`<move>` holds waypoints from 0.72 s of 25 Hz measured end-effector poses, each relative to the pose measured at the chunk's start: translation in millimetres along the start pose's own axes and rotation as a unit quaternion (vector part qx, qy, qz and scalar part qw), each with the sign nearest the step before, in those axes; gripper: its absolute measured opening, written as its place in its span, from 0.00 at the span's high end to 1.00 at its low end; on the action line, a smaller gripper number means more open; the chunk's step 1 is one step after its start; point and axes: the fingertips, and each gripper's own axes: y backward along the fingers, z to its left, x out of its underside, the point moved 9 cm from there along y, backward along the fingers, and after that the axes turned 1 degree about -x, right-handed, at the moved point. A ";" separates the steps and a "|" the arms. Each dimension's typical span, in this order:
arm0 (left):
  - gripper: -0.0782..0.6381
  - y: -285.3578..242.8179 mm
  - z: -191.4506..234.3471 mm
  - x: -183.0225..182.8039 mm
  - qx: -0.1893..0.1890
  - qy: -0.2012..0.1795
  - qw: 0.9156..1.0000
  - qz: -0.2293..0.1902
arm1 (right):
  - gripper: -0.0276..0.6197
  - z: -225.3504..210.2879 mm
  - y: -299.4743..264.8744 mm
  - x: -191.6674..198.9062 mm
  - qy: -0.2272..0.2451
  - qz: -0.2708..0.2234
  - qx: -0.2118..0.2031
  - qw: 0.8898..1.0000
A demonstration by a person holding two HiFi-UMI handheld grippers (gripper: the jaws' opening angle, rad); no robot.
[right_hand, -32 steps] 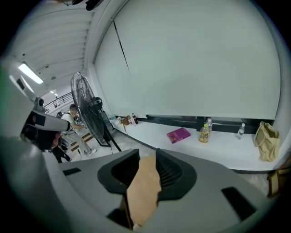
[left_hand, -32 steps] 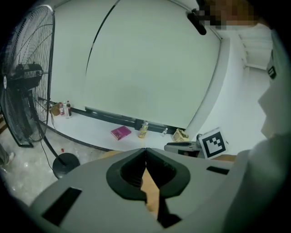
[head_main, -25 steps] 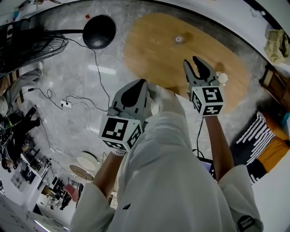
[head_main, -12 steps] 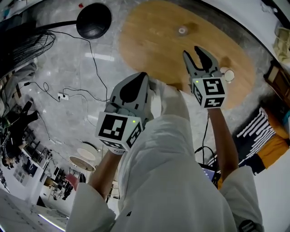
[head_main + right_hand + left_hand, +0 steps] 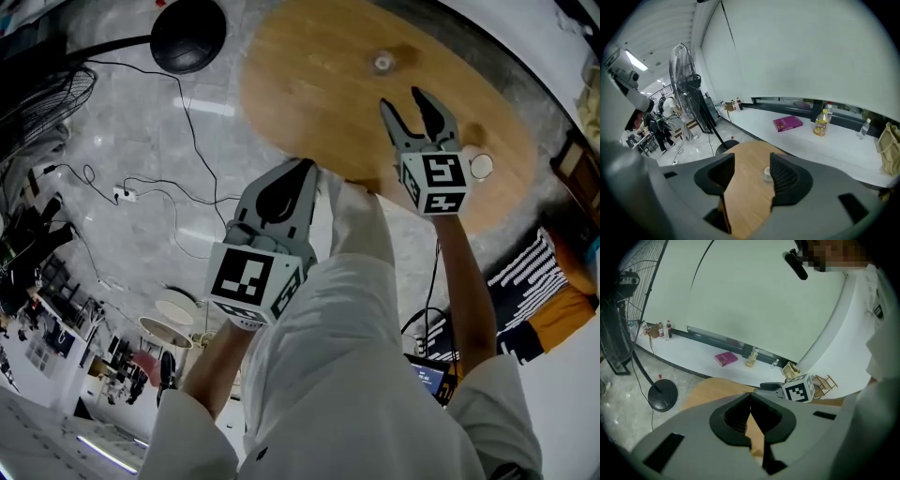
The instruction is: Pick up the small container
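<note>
Small container (image 5: 382,63) sits upright on the oval wooden table (image 5: 309,84), out toward its far middle, alone on bare wood. A 2nd small round white thing (image 5: 481,167) lies near the table's right edge, just beside the marker cube of the right gripper (image 5: 410,101); what it is I cannot tell. Right gripper hangs above the near part of the table, well apart from the container, pointing toward it. Its jaws have just been opening and stand apart with nothing gripped. In the right gripper view the container (image 5: 767,173) shows in the gap, close to the right-hand jaw, but far off on the wood. Left gripper (image 5: 302,169) is over the table's near edge with its tips met, clenched on nothing; only table shows behind them in its own view. Judged handling: container looks tiny, pale and probably light plastic, so little weight and thin walls. It is likely to skid or tip on the smooth top if 1 jaw reaches it first. Best hold looks like straddling it and pinching across the sides low on the body, centred, with a modest squeeze.
</note>
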 end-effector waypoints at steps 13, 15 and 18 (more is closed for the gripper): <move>0.86 -42.7 12.5 3.9 -0.013 0.019 1.000 0.020 | 0.48 -23.4 -62.3 36.1 0.024 0.028 0.003 0.999; 0.86 -47.1 15.3 4.9 -0.014 0.022 0.999 0.019 | 0.45 -25.0 -71.8 40.7 0.026 0.032 0.004 0.999; 0.86 -51.9 18.7 7.8 -0.019 0.029 0.999 0.023 | 0.44 -25.9 -84.5 48.2 0.033 0.039 0.007 0.999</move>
